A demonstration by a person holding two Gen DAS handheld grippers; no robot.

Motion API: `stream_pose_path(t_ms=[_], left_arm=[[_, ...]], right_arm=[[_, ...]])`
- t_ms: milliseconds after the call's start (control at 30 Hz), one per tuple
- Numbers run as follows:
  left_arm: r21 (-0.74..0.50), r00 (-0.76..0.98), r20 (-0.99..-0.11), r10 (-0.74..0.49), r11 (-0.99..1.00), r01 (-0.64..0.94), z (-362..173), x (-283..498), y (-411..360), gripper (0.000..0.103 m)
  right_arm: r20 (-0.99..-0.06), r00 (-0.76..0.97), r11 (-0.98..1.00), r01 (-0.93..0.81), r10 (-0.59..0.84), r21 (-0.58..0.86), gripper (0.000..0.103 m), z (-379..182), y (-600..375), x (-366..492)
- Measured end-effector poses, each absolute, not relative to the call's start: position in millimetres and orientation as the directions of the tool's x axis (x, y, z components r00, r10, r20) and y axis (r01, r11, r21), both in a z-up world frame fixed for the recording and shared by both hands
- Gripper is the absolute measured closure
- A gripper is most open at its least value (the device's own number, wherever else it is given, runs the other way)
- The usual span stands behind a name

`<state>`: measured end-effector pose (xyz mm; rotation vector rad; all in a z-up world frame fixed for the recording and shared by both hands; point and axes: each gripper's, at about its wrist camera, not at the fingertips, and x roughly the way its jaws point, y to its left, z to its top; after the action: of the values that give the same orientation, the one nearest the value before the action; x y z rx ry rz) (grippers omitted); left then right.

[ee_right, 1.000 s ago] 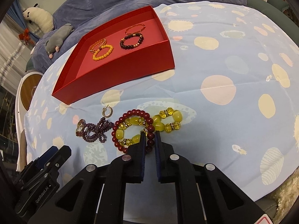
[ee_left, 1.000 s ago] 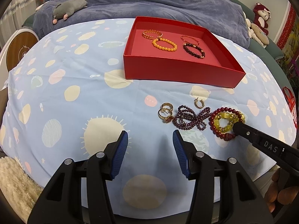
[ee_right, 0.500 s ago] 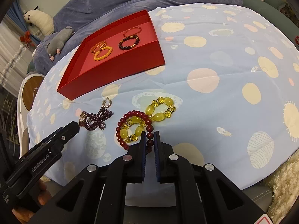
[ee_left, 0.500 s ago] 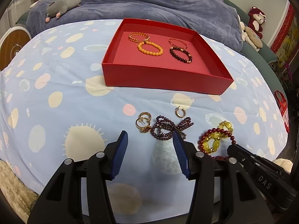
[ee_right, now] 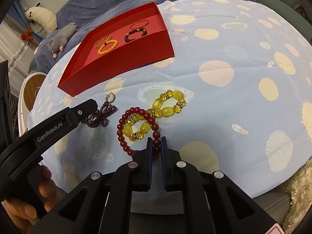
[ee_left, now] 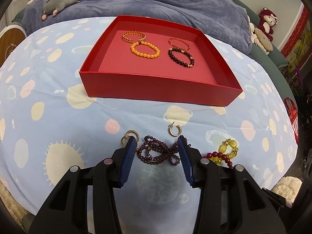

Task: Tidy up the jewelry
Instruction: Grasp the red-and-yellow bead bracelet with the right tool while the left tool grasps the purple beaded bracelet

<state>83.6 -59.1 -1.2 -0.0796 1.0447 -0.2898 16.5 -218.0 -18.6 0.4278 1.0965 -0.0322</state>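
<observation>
text: "GenRobot.AI" | on: black arm of left gripper (ee_right: 88, 110) | view: right wrist | other text: none

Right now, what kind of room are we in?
Probably a bedroom: a spotted sheet covers what looks like a bed, a rumpled blue blanket lies behind, and stuffed animals sit nearby.

My left finger (ee_left: 129, 152) hides part of the rings (ee_left: 130, 135); the red bracelet (ee_right: 136, 128) is partly hidden between my right gripper's (ee_right: 156, 146) pads.
</observation>
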Motion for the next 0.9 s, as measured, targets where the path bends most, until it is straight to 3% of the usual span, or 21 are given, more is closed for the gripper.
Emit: stream_pose_path(t_ms=[33,300,633,700,767,833,900], left_arm=[[-0.209,0.456,-0.844,-0.281,0.957,0.204,-3.0,84.9,-60.2,0.074],[-0.226,0.448,-0.841,-0.303,0.949,0.218,-7.7,83.2,-57.9,0.102],[-0.253,0.449,-0.835,-0.318,0.947,0.199,0.6,74.1,-43.4,0.103],[-0.266,0.444,-0.835,-0.325,0.945,0.191,0.5,75.4,-43.2,0.101],[-0.257,0.446,-0.839,-0.312,0.949,0.18,0.7,77.7,-45.5,0.091],[-0.259,0.439,-0.847,-0.299,0.954,0.15,-0.3,80.9,-48.2,0.063],[-0.259,0.441,-0.848,-0.293,0.956,0.137,-0.5,83.9,-53.0,0.062]], right_arm=[[-0.866,0.465,0.918,0.233,0.184,0.32,0.095,-18.7,-217.7,16.5],[-0.864,0.467,0.917,0.231,0.19,0.326,0.095,-18.7,-218.4,16.5],[-0.858,0.478,0.918,0.224,0.19,0.328,0.095,-13.9,-216.7,14.3],[-0.857,0.478,0.918,0.223,0.19,0.328,0.095,-13.8,-216.7,14.3],[-0.857,0.479,0.918,0.221,0.191,0.328,0.095,-13.7,-216.4,14.1],[-0.857,0.479,0.917,0.223,0.192,0.33,0.095,-13.8,-215.9,13.2],[-0.857,0.478,0.916,0.225,0.192,0.331,0.095,-14.1,-215.8,13.2]])
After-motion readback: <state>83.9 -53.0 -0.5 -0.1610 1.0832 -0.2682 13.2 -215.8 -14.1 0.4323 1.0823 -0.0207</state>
